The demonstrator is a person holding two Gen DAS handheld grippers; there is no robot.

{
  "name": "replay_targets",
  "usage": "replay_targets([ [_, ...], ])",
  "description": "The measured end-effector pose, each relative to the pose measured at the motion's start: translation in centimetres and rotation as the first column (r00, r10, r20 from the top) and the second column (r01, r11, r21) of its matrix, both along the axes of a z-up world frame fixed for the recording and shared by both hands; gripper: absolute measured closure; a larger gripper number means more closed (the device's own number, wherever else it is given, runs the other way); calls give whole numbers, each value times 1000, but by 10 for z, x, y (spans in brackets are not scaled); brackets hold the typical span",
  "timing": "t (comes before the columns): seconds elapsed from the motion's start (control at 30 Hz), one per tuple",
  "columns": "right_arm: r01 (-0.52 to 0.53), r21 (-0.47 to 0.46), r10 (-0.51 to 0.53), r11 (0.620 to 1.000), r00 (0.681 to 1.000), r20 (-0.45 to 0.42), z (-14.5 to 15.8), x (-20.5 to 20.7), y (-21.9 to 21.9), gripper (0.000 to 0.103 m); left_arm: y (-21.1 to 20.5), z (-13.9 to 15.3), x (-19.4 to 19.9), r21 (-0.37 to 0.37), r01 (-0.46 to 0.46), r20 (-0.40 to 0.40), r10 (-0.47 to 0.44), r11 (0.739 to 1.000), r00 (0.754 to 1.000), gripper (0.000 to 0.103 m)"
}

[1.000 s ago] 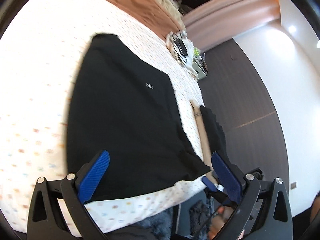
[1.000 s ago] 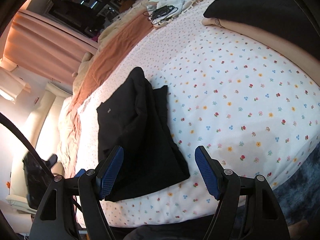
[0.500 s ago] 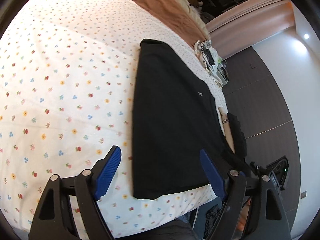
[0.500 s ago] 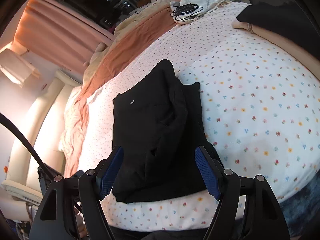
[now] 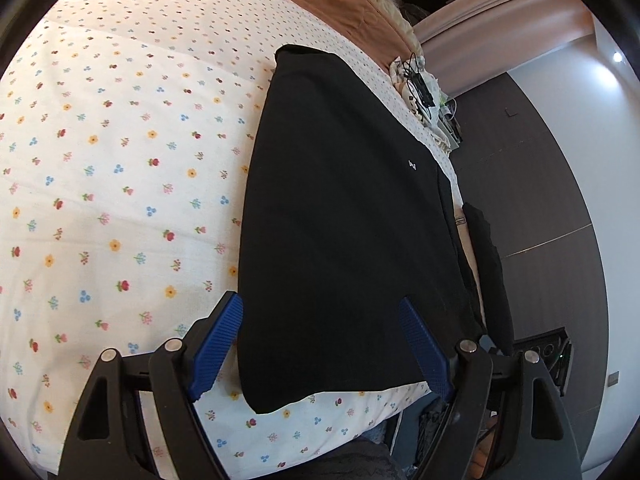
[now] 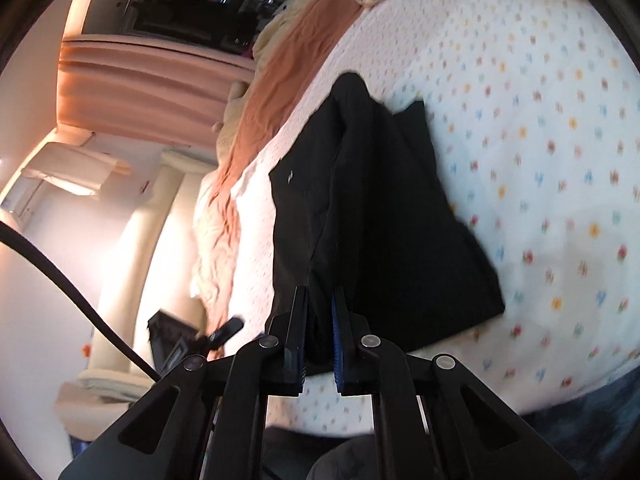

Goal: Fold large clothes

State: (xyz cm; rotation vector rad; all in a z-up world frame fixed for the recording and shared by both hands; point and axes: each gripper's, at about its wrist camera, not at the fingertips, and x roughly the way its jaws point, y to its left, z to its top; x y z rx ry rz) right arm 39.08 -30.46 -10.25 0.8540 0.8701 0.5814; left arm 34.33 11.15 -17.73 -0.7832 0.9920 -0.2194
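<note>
A black garment [image 5: 344, 220] lies folded lengthwise on the flowered bed sheet [image 5: 100, 160]. My left gripper [image 5: 320, 340] is open and empty, its blue pads hovering over the garment's near end. In the right wrist view the same garment [image 6: 380, 208] shows a raised fold. My right gripper [image 6: 318, 316] is shut on the garment's near edge, and cloth runs up from between its pads.
A brown blanket [image 5: 328, 0] and pillows lie at the bed's far end, with cables and small items [image 5: 420, 80] on a cloth. The person's forearm in a black sleeve [image 5: 486, 264] lies along the bed's right edge. Dark floor [image 5: 540, 160] lies beyond.
My right gripper has closed on the garment's near edge; it was open before. My left gripper has stayed open and moved a little closer over the garment's near end.
</note>
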Motion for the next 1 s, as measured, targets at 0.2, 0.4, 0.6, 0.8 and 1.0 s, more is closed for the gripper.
replay_targets([
  [0.2, 82, -4, -82, 997, 996, -41, -30, 3, -26, 99, -11, -3, 5, 24, 19, -14, -19, 1000, 1000, 21],
  [0.4, 151, -68, -157, 986, 983, -99, -52, 1, -32, 100, -21, -13, 11, 29, 44, -40, -43, 999, 998, 21],
  [0.6, 80, -127, -92, 989, 991, -96, -28, 4, -25, 97, -22, -18, 21, 28, 48, -52, -47, 998, 998, 21],
  [0.8, 82, -240, -90, 967, 996, -21, 12, 14, -20, 88, -17, -16, 39, 37, 43, -49, -41, 998, 998, 21],
  [1.0, 58, -272, -64, 961, 998, -14, 25, 48, -17, 87, -9, -16, 65, 43, 41, -53, -39, 998, 998, 21],
])
